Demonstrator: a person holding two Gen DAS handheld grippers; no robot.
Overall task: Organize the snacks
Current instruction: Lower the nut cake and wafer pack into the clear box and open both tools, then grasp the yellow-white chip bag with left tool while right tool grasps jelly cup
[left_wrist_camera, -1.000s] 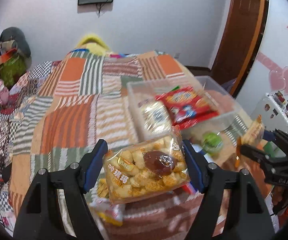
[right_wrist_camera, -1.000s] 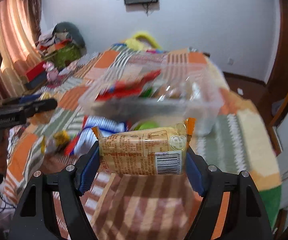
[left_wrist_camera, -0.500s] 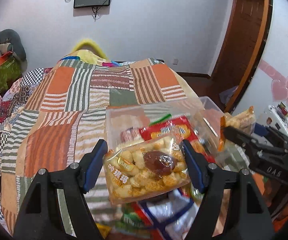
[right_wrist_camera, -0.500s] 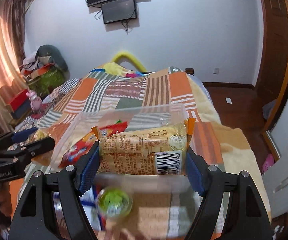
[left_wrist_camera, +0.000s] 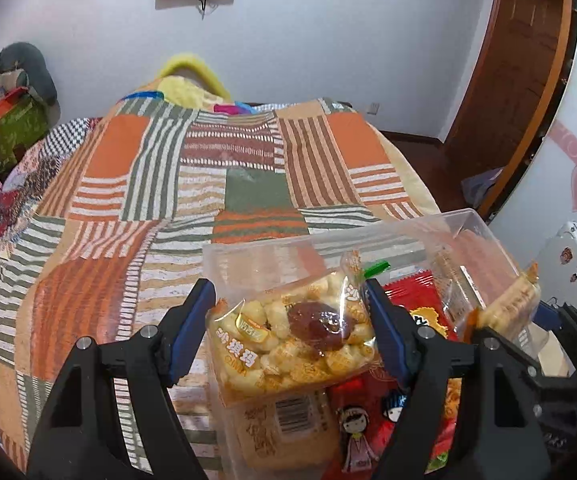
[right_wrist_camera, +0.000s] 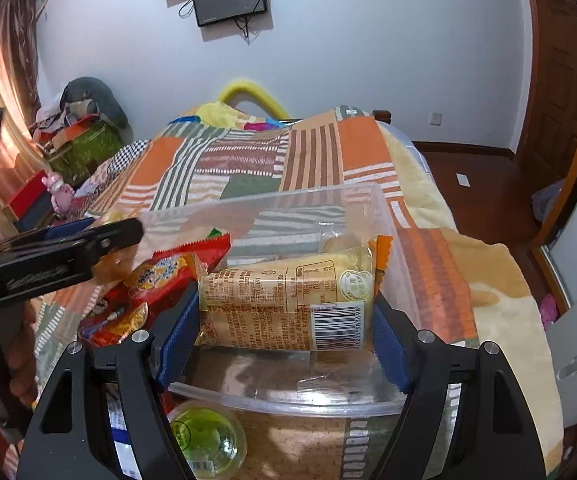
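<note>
My left gripper (left_wrist_camera: 290,334) is shut on a clear bag of puffed snack squares (left_wrist_camera: 288,340) and holds it over the clear plastic bin (left_wrist_camera: 368,236). My right gripper (right_wrist_camera: 286,320) is shut on a yellow bread packet with a barcode (right_wrist_camera: 284,304) and holds it over the same bin (right_wrist_camera: 384,216). The bin holds a red cracker packet (right_wrist_camera: 160,276) and a tan wrapped packet (left_wrist_camera: 284,432). The right gripper with its packet (left_wrist_camera: 508,312) shows at the right of the left wrist view. The left gripper's finger (right_wrist_camera: 56,256) shows at the left of the right wrist view.
The bin stands on a bed with an orange, green and white patchwork blanket (left_wrist_camera: 160,200). A green jelly cup (right_wrist_camera: 208,440) lies on the blanket just in front of the bin. A wooden door (left_wrist_camera: 508,80) and floor are to the right.
Both grippers have moved forward with their packets, from short of the bin to above it. The loose snacks on the blanket have dropped out of the left wrist view.
</note>
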